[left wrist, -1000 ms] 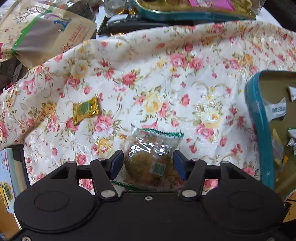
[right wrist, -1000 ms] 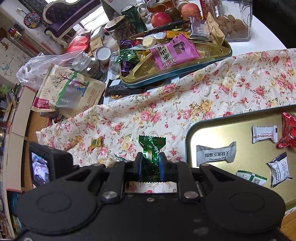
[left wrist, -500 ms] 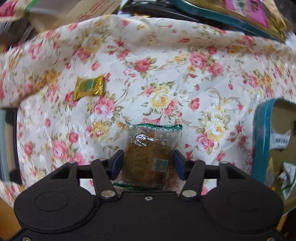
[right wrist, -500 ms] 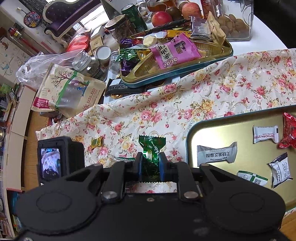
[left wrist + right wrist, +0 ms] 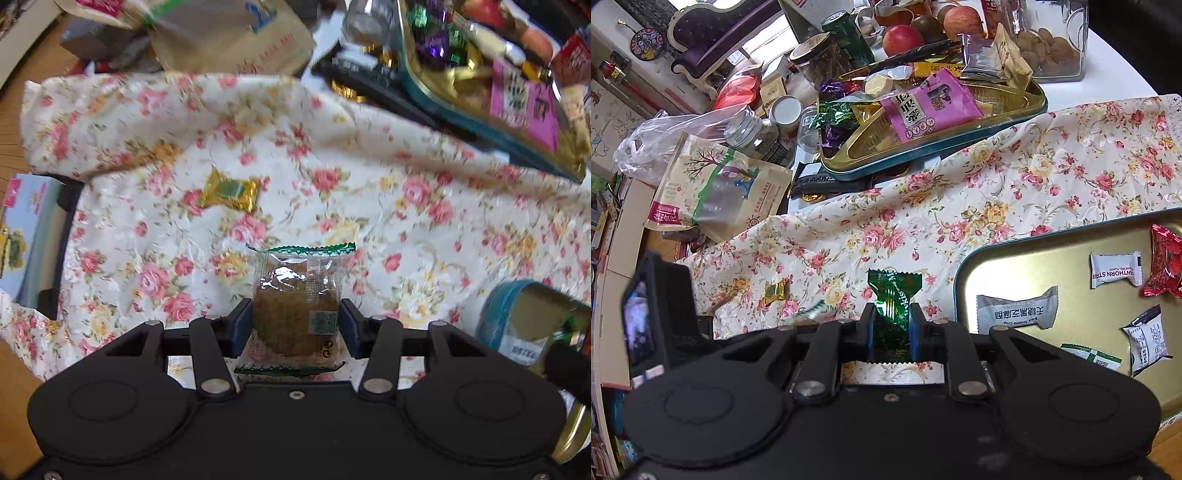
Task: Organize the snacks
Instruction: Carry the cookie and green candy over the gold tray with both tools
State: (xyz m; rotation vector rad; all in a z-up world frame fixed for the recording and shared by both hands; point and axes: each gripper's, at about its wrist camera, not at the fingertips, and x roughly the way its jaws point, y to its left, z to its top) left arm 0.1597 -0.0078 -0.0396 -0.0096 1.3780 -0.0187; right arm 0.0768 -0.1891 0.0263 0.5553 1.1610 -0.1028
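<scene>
Left wrist view: left gripper [image 5: 295, 321] pointing down over the floral cloth [image 5: 369, 206], jaws closing around a clear-wrapped round cookie [image 5: 295, 310], blue pads [image 5: 242, 325] touching the packet's sides. Packet upright between the fingers, green serrated seams at top and bottom. Gold-wrapped candy [image 5: 229, 192] lying alone on the cloth, well apart. Corner of a teal-rimmed tray [image 5: 491, 314] at the right edge.

Right wrist view: right gripper [image 5: 890, 321] pressed together, pinching a green foil candy [image 5: 892, 295], its twisted end sticking up above the pads. Beside it on the right, same tray with gold floor [image 5: 1052, 258], holding several white packets and one red. At far side of the cloth, another tin [image 5: 960, 136] heaped with snacks.
</scene>
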